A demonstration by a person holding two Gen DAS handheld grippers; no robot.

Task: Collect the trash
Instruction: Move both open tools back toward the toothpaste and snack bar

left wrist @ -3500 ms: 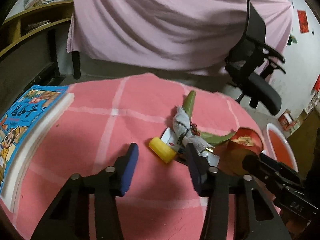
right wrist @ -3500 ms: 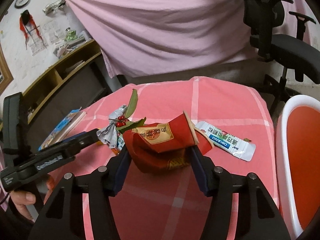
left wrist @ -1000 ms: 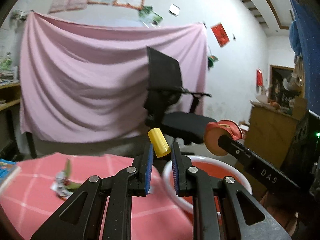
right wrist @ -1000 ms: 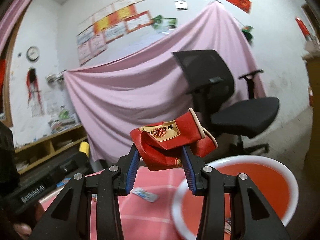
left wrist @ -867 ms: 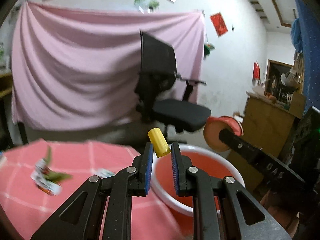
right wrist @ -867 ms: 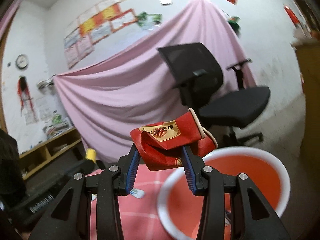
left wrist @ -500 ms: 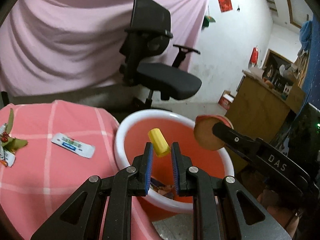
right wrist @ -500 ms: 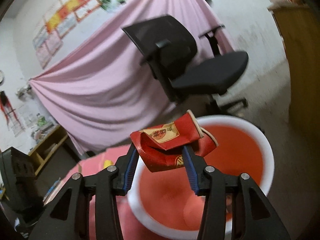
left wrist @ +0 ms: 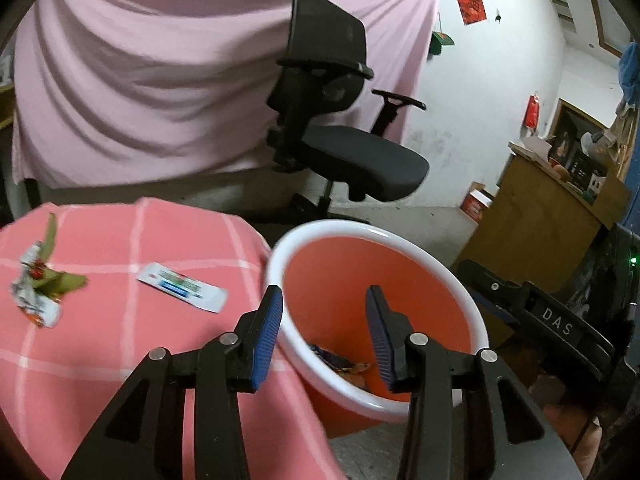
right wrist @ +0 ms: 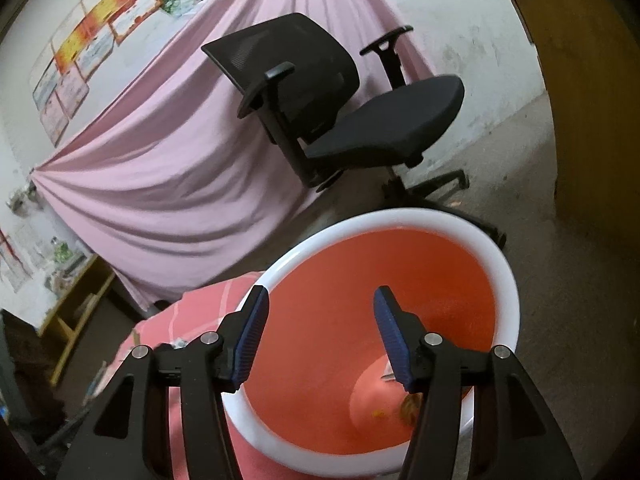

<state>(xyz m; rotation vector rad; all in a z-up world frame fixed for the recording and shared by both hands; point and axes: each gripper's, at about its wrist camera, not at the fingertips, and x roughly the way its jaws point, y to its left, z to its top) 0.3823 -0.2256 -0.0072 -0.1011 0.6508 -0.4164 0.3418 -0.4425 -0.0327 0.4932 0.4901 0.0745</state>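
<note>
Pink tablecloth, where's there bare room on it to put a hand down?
The tablecloth is bare along the near side, below the sachet and the crumpled wrapper with leaves, and on the far strip toward the curtain. It is crowded at its right edge, against the bin.

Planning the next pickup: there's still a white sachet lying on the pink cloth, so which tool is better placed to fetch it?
Left, probably. The left tool is open and empty at the bin's table-side rim, with the white sachet just beyond its left finger. The right tool, also open and empty, points into the bin.
</note>
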